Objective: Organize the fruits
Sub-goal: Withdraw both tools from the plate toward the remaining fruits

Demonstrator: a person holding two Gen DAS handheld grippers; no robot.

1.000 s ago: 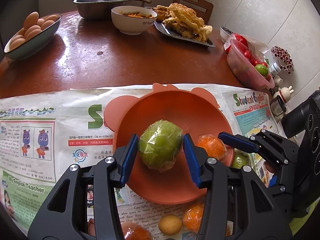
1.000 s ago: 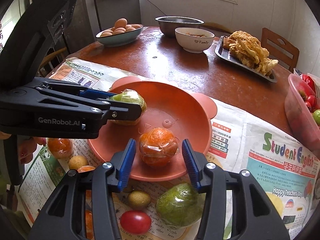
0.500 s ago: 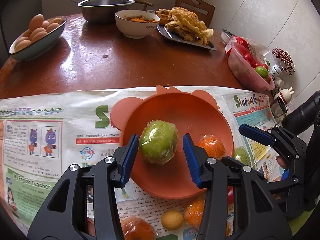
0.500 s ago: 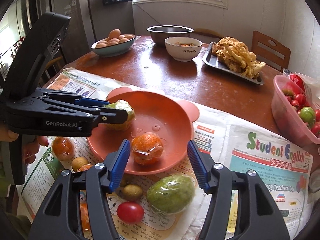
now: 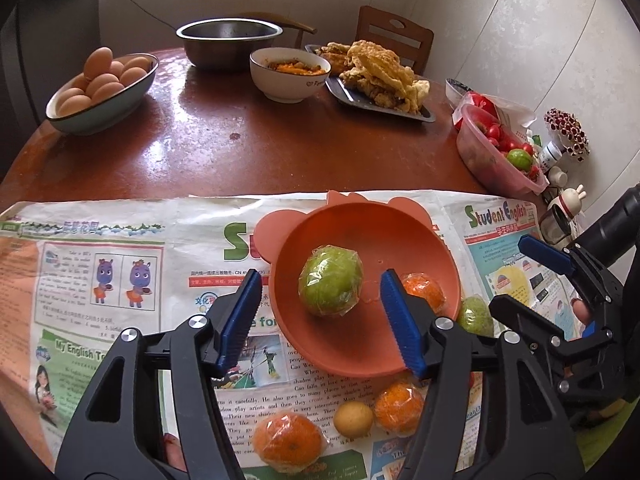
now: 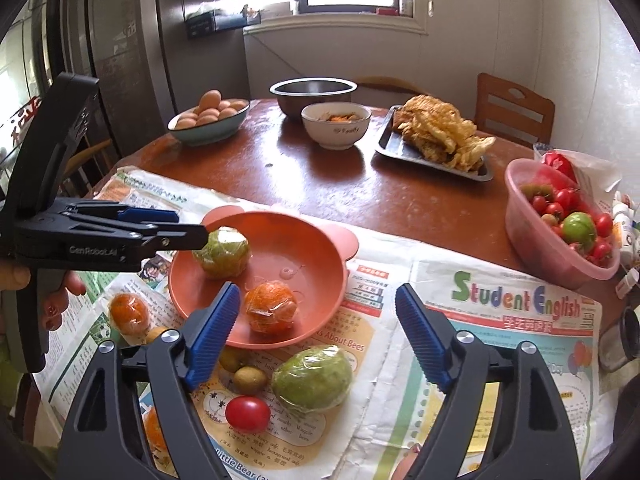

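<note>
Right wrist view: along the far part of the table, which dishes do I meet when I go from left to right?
Egg bowl → steel bowl → white bowl → tray of fried food → pink tub of tomatoes.

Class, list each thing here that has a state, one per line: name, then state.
Left claw: opening, nothing gripped.
Right claw: opening, nothing gripped.
Orange bowl: upright, holds two wrapped fruits.
Green fruit: wrapped, in bowl.
Tangerine: wrapped, in bowl.
Tomato: loose on newspaper.
</note>
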